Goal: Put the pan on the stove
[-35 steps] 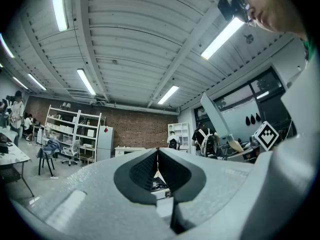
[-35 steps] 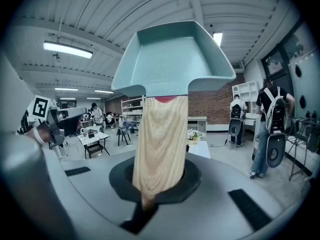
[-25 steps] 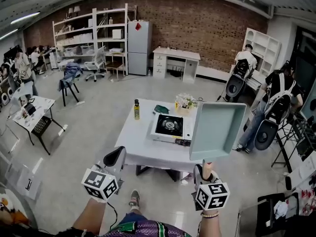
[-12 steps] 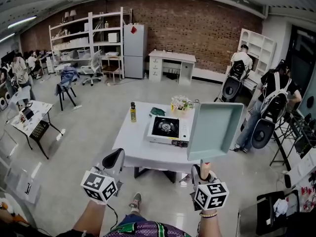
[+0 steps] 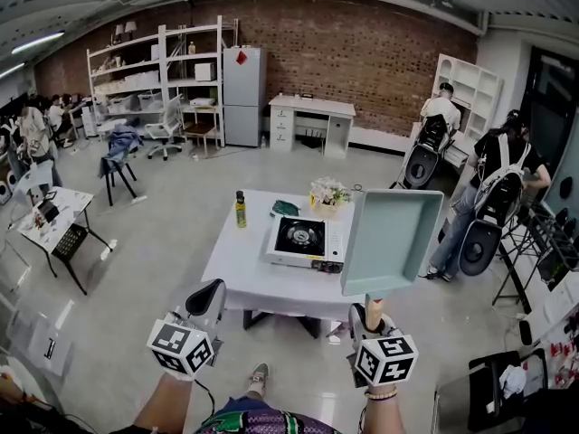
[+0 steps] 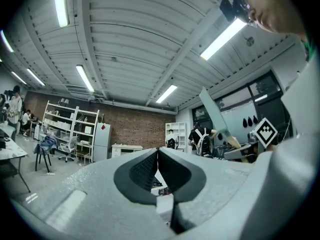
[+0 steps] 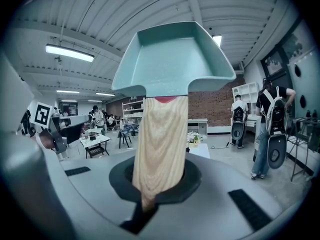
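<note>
The right gripper (image 5: 372,315) jaws clamp the pan (image 5: 393,238) by its wooden handle, aloft, not yet on the stove (image 5: 301,240); left gripper (image 5: 207,297) jaws closed, empty.

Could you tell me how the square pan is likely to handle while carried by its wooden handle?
Probably rigid: the pan shows no sag. Likely nose-heavy, since the right gripper clamps only the handle end. The smooth wood might twist.

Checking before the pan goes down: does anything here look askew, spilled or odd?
Nothing is spilled or damaged. The stove sits flat on the table, the bottle upright. Only the pan stands out: the right gripper holds it by its wooden handle, tipped up steeply in the air, empty.
</note>
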Available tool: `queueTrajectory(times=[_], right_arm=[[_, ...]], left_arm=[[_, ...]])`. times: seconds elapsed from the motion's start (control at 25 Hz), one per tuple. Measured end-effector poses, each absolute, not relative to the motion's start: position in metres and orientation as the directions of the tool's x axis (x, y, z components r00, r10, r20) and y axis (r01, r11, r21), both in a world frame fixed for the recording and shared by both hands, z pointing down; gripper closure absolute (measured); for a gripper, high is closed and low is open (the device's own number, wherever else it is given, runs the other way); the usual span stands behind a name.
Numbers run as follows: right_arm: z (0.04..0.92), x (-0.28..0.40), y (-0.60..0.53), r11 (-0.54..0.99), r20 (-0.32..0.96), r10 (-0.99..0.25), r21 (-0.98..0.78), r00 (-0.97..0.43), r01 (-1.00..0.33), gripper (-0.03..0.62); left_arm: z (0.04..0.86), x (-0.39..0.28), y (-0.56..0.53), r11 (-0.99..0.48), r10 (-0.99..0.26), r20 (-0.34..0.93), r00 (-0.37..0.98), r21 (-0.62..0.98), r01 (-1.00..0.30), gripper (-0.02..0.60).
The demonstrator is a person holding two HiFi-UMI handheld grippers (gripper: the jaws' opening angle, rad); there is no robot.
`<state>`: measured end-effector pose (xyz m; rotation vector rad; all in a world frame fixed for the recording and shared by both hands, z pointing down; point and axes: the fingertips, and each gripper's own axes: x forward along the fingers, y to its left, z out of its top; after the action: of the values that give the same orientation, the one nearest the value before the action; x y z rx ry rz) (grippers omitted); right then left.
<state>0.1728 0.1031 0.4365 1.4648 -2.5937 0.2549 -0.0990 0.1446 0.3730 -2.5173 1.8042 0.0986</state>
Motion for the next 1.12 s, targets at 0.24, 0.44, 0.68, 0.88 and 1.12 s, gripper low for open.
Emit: queueTrajectory(times=[0.24, 0.44, 0.68, 0.88, 1.12], right_arm=[[0.434, 0.172, 0.097, 0.504, 0.215, -0.835, -0.07, -0.506, -0.861, 0.591], [0.429, 0.176, 0.084, 0.49, 0.207, -0.845, -0.073, -0.494, -0.869, 0.591], [0.424, 0.173, 0.064, 0.48, 0.207, -0.853, -0.053, -0.479, -0.876, 0.591], [0.419, 0.167, 0.046, 0.494, 0.197, -0.844, -0.075, -0.498, -0.866, 0.591], [0.415, 0.159, 0.023, 0.502, 0.197, -0.841, -0.063, -0.504, -0.862, 0.591]], left_arm=[[0.376, -0.102, 0.142, -0.319, -0.946, -0.065, 0.319, 0.0, -0.948, 0.563], [0.377, -0.106, 0.131, -0.319, -0.946, -0.067, 0.318, 0.005, -0.948, 0.563], [0.373, -0.114, 0.115, -0.32, -0.945, -0.078, 0.319, 0.013, -0.947, 0.563], [0.371, -0.118, 0.101, -0.31, -0.948, -0.079, 0.308, 0.017, -0.951, 0.563], [0.37, -0.125, 0.08, -0.302, -0.951, -0.079, 0.3, 0.02, -0.953, 0.563]])
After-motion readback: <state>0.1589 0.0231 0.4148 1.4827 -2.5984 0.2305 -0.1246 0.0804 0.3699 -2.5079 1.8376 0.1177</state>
